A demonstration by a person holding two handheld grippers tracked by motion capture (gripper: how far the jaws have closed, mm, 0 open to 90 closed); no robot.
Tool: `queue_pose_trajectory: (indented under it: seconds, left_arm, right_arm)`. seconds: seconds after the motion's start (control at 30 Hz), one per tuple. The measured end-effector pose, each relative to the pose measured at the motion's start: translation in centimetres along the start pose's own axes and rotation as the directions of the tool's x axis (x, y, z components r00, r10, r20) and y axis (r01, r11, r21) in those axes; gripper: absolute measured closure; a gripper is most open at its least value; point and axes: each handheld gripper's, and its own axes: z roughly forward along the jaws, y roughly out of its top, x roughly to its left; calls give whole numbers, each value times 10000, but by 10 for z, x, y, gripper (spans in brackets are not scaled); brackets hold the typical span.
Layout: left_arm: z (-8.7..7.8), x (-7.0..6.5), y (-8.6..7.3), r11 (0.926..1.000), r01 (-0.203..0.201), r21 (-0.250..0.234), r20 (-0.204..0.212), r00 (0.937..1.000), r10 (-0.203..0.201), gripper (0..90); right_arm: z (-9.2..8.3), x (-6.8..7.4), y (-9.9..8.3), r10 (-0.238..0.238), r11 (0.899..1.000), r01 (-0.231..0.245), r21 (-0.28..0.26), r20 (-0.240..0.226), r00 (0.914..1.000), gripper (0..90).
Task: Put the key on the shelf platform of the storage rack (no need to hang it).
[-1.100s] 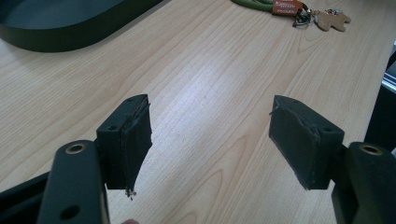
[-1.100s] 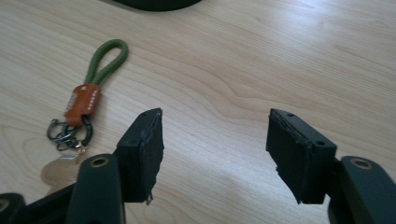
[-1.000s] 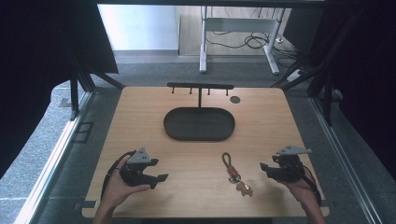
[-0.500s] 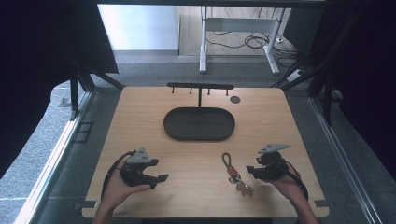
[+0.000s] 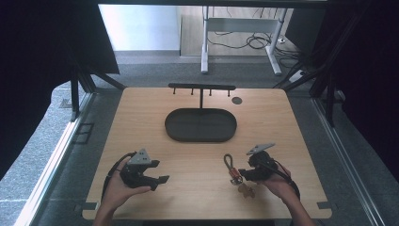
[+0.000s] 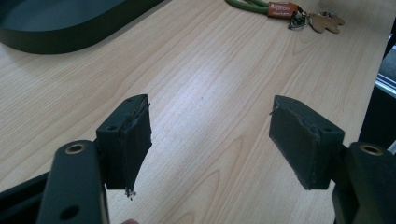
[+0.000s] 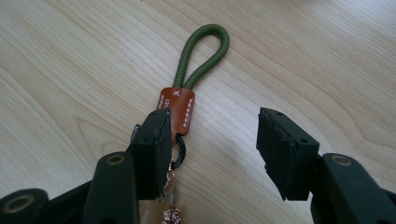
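- Resting on the light wooden surface (image 5: 141, 108): a dark oval tray (image 5: 201, 125) at centre, and behind it a black rack with short hooks (image 5: 202, 87).
- Left gripper (image 5: 155, 178) sits near the front-left edge in the person's left hand (image 5: 123, 193). Its gripper view shows both black pads spread wide over bare wood, nothing between them.
- Right gripper (image 5: 239, 173) is down at the front right, nose against the keychain (image 5: 231, 168). Its jaws have just been closing and now stand part open; no pinch yet.
- Keychain lies flat just in front of the tray, well apart from the left gripper: green cord loop (image 7: 203, 53) pointing away, brown leather tab (image 7: 177, 108) below it, then a dark ring and gold-coloured charms.
- In the right gripper view the left pad overlaps the ring and the tab's lower edge; the other pad stands clear over bare wood.
- Likely slip: the gripper is off-centre, so closing from here could push the keychain sideways instead of catching it.
- A pad on top of the ring may pin it to the wood and clamp nothing.
- A catch on the charms alone would leave the loop dangling, awkward for any hook.
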Motion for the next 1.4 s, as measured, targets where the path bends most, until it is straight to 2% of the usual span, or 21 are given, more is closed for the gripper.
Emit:
queue_pose_trajectory:
  seconds: [0.4,0.6,0.87,1.17,1.4]
  left_arm:
    - [2,-1,1,10000,-40,62,36,10000,39,302]
    - [3,-3,2,9999,-90,74,70,9999,89,302]
    - [2,-3,2,10000,-62,20,65,10000,62,302]
    - [5,-5,2,9999,-139,86,125,9998,138,302]
    - [4,-4,2,9999,-143,56,124,9998,142,302]
  right_arm:
    - [6,5,7,-89,9997,91,247,-96,9999,462]
    - [10,13,15,-327,9987,334,393,-181,9993,466]
    - [14,20,19,-394,9966,410,717,-241,9989,473]
    - [23,26,24,-612,9901,644,1248,-300,9977,479]
    - [35,32,28,-714,9804,764,1816,-338,9969,514]
